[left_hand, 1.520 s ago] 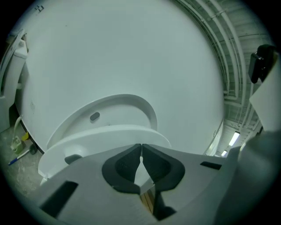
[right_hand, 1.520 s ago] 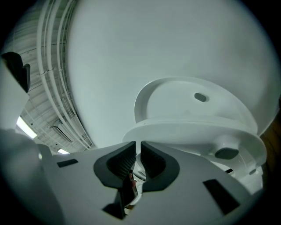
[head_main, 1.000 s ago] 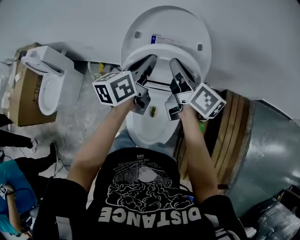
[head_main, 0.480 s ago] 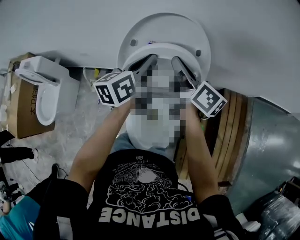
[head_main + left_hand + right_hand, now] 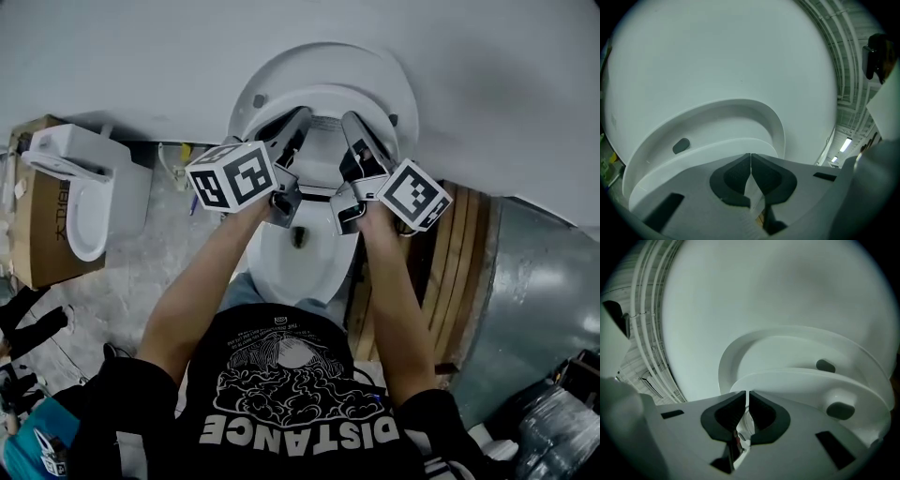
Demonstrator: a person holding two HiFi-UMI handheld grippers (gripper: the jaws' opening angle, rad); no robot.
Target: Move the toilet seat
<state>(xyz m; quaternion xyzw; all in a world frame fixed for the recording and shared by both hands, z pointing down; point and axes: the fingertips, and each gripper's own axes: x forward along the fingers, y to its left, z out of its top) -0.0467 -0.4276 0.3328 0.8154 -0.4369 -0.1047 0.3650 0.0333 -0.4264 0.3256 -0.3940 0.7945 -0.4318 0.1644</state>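
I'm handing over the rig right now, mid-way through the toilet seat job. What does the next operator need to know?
Grippers: left gripper shut, nothing between its jaws; right gripper shut, also empty. Both have their tips against the seat.
Things: the seat is tilted well up off the bowl, close to the raised lid, with a gap between them.
Done: seat raised most of the way.
Left: probably push it up to the lid, then draw both grippers back.

Pale bare wall (image 5: 112, 56) ahead of me. To my left, grey floor (image 5: 155, 253) with a cardboard box (image 5: 33, 225) and a white toilet (image 5: 84, 187) against it. To my right, wooden boards (image 5: 464, 262) beside curved sheet metal (image 5: 544, 300). Overhead, strip lights (image 5: 844, 144).
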